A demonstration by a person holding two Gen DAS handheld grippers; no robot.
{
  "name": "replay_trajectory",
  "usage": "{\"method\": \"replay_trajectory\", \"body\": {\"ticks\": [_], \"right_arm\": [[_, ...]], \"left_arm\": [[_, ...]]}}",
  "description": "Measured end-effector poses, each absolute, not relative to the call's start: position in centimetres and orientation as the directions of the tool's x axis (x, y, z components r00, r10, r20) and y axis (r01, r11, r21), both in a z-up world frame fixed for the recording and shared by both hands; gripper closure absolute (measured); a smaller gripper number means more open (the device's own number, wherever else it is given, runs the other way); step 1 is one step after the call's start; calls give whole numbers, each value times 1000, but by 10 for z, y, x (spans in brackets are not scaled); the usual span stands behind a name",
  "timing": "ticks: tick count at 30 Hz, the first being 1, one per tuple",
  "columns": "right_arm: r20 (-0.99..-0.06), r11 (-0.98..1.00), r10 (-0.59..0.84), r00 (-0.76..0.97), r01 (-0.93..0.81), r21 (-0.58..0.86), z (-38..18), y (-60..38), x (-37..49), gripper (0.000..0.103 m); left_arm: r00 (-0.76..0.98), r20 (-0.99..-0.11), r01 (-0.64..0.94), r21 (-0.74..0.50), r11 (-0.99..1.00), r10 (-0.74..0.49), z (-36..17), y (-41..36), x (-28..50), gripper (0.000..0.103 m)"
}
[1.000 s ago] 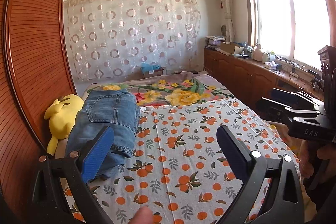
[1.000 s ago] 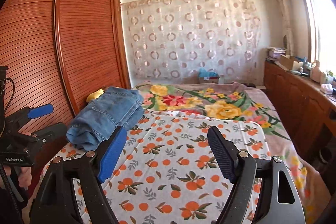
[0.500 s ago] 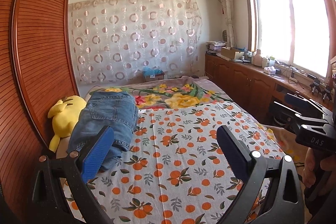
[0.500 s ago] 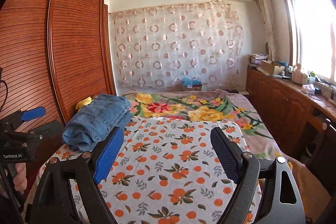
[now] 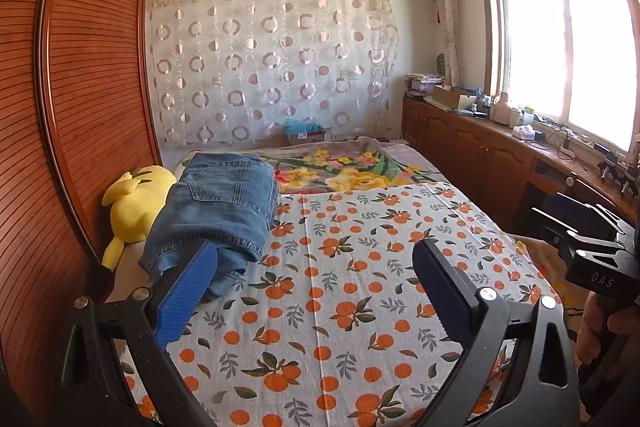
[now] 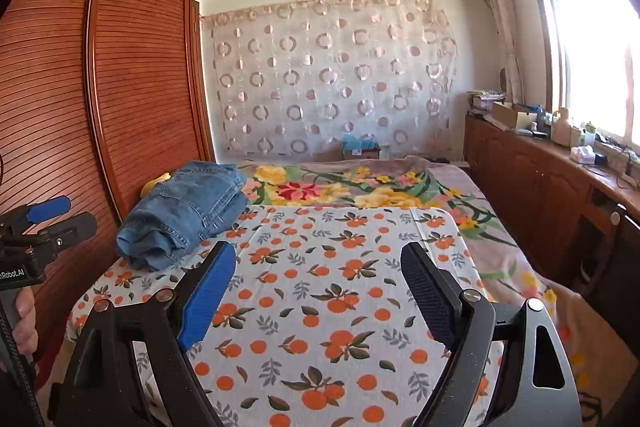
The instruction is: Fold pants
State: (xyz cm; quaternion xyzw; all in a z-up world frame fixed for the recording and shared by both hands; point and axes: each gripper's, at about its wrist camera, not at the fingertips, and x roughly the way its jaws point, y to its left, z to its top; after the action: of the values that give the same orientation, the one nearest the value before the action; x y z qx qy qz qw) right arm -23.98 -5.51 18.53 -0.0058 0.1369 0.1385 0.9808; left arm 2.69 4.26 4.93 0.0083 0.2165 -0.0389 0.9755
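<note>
Your blue denim pants (image 5: 216, 211) already sit folded into a thick compact stack at the left edge of the orange-print white bedsheet (image 5: 340, 311), close to the yellow plush toy (image 5: 136, 203) and the slatted wooden wardrobe (image 6: 132, 99); fold looks done to me, nothing obvious left but maybe squaring the loose hem at the near end; your left gripper (image 5: 316, 287) is spread wide, nothing between the pads, near the stack but not touching it; your right gripper (image 6: 318, 289) is likewise spread and empty, over bare sheet, well apart from the pants.
</note>
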Motion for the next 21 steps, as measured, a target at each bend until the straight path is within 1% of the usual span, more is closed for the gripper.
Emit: {"method": "replay_trajectory", "body": {"ticks": [21], "right_arm": [[-272, 957, 283, 920, -290, 17, 190, -62, -245, 17]], "left_arm": [[902, -428, 66, -9, 998, -64, 45, 45, 25, 5]]}}
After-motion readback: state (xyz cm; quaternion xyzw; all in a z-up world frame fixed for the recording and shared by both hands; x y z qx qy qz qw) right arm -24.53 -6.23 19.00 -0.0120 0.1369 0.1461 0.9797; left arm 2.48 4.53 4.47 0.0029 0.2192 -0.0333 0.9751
